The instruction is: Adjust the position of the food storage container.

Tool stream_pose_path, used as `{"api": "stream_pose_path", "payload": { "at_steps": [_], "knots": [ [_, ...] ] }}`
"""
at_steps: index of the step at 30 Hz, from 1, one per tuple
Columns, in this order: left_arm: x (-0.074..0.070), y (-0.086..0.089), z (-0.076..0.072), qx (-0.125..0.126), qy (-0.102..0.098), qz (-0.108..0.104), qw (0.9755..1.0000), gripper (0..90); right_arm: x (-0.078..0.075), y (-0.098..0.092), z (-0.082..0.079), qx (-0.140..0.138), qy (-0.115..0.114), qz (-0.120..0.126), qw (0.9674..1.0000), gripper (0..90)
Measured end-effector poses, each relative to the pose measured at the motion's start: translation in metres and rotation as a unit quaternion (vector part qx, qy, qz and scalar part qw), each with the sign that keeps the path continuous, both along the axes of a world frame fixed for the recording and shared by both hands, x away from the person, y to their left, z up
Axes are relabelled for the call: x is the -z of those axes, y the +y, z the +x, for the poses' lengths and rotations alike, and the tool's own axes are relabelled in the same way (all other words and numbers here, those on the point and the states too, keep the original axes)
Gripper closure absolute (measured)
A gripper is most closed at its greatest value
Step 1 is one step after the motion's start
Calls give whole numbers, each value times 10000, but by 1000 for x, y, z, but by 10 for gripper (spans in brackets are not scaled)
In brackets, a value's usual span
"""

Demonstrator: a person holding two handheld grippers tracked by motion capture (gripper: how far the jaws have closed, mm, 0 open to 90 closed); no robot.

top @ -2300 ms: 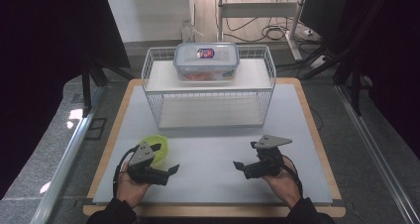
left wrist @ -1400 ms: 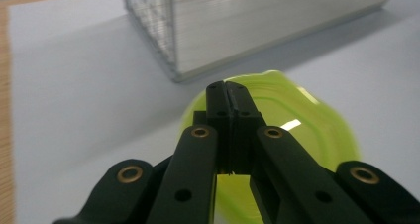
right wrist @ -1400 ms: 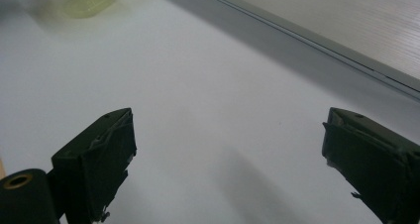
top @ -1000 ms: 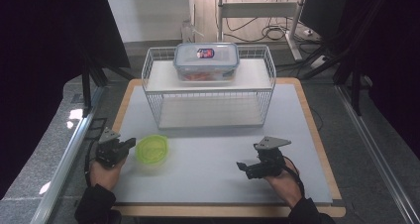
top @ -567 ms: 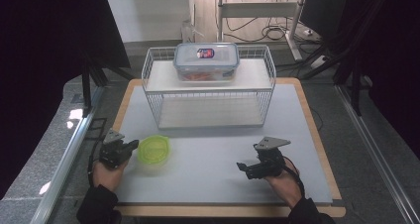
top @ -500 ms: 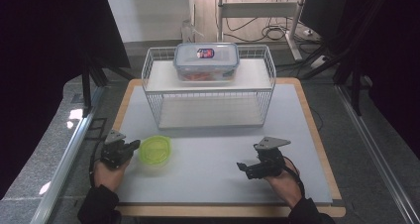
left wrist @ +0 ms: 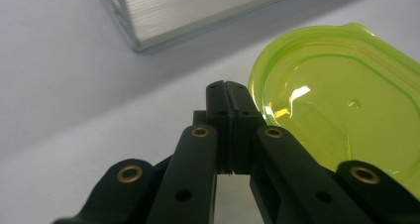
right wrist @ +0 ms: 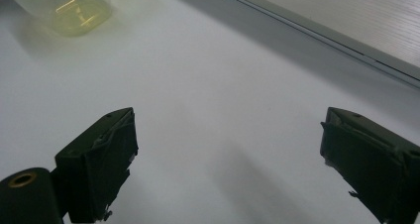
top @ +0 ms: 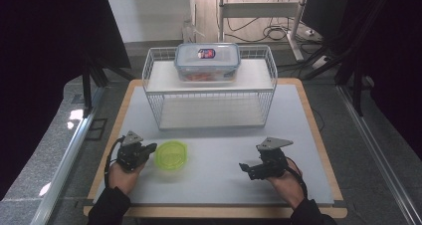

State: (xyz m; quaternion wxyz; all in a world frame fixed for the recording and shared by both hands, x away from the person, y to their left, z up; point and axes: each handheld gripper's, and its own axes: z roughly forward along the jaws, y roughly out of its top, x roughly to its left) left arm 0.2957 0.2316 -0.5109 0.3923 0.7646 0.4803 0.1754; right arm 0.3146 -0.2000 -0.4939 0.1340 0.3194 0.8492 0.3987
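A lime-green lidded container (top: pixel 171 155) sits on the white mat at the front left. In the left gripper view its green lid (left wrist: pixel 341 110) lies just right of my jaw tips. My left gripper (top: pixel 148 150) (left wrist: pixel 229 92) is shut with nothing between its jaws, and its tips are right at the container's left edge. My right gripper (top: pixel 246 167) (right wrist: pixel 228 149) rests low over the mat at the front right. It is open, with bare mat between its jaws. The container (right wrist: pixel 64 3) is far off at the top left of the right gripper view.
A white wire rack (top: pixel 209 93) stands at the back middle of the mat. On its top shelf sits a clear box with a blue-rimmed lid (top: pixel 207 60). A wooden tabletop edge (top: pixel 318 130) frames the mat.
My left gripper pulled away to the left of the green container, then came back rightward to its edge. The container now sits slightly farther right. The right gripper stayed put.
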Motion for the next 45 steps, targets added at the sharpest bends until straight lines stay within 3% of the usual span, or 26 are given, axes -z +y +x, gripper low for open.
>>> {"api": "stream_pose_path", "payload": {
  "at_steps": [8, 11, 17, 18, 24, 31, 38, 45],
  "knots": [
    [-1, -20, -1, 301, 9, -82, 9995, 899, 0, -1, 0, 22, 16, -5, 10000, 71],
    [0, -19, -2, 307, 10, -88, 9995, 899, 0, -2, 0, 42, -1, 0, 10000, 71],
    [10, -9, -13, 338, 268, 16, 9991, 899, 0, -10, -3, 115, -3, 8, 9999, 71],
    [14, -10, -16, 488, 386, -20, 9981, 899, -1, -14, -4, 150, 5, 25, 9999, 71],
    [19, -28, -17, 832, 529, 142, 9950, 899, -1, -19, -7, 198, -3, 39, 9998, 71],
    [21, -41, -15, 1005, 563, 201, 9931, 899, 0, -19, -7, 187, 3, 20, 9998, 71],
    [21, -67, -12, 1382, 589, 340, 9881, 898, 1, -17, -8, 170, 28, -23, 9998, 71],
    [21, -88, -10, 1586, 564, 379, 9850, 898, 1, -17, -8, 174, 52, -17, 9998, 71]
  ]
}}
